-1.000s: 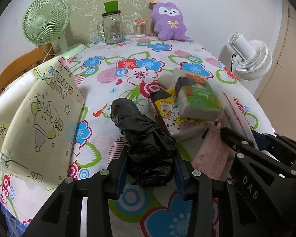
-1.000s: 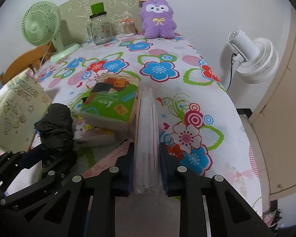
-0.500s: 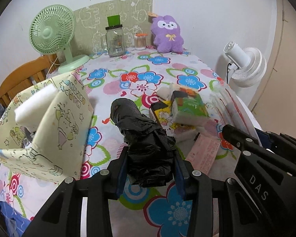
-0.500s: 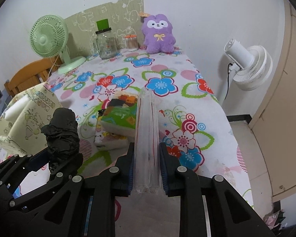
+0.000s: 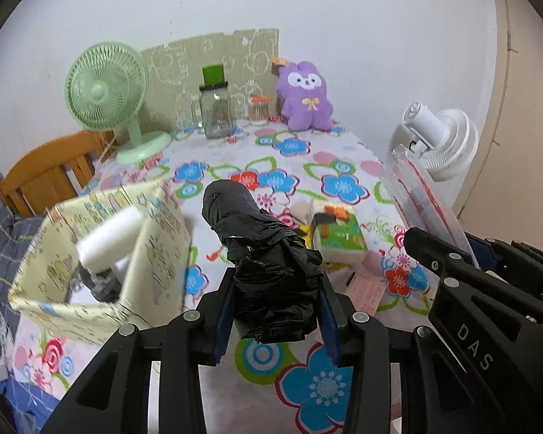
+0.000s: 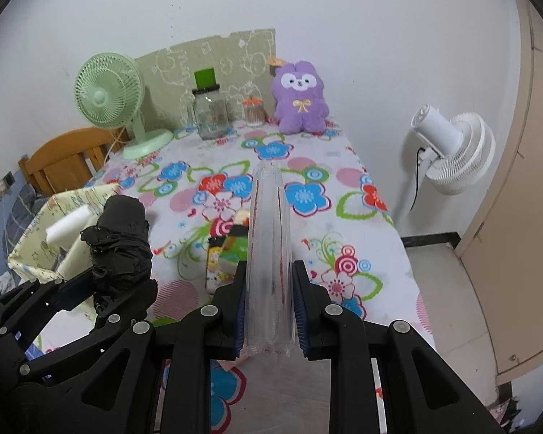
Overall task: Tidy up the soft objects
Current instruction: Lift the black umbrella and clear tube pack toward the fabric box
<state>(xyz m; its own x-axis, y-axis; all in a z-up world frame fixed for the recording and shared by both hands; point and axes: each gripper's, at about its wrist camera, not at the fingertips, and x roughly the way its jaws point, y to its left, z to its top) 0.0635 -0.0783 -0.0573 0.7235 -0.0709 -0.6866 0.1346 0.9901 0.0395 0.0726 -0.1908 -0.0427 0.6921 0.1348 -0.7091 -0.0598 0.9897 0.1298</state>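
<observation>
My left gripper (image 5: 275, 311) is shut on a crumpled black plastic bag roll (image 5: 264, 253) and holds it above the floral table; it also shows in the right wrist view (image 6: 121, 242). My right gripper (image 6: 269, 311) is shut on a clear flat plastic packet (image 6: 269, 253) with red print, held upright; it also shows in the left wrist view (image 5: 423, 202). A yellow patterned fabric box (image 5: 101, 271) stands at the left, holding a white foam block (image 5: 108, 235). A green tissue pack (image 5: 338, 235) lies on the table between the grippers.
A purple plush (image 5: 306, 97), a glass jar (image 5: 217, 110), a cotton swab cup (image 5: 259, 110) and a green fan (image 5: 106, 97) stand at the back. A white fan (image 5: 440, 137) stands off the right edge. A wooden chair (image 5: 45, 175) is left. A pink paper (image 5: 365, 293) lies near.
Both grippers have lifted and pulled back with their loads; the table and tissue pack look farther away. The fabric box now shows its open top with the foam block.
</observation>
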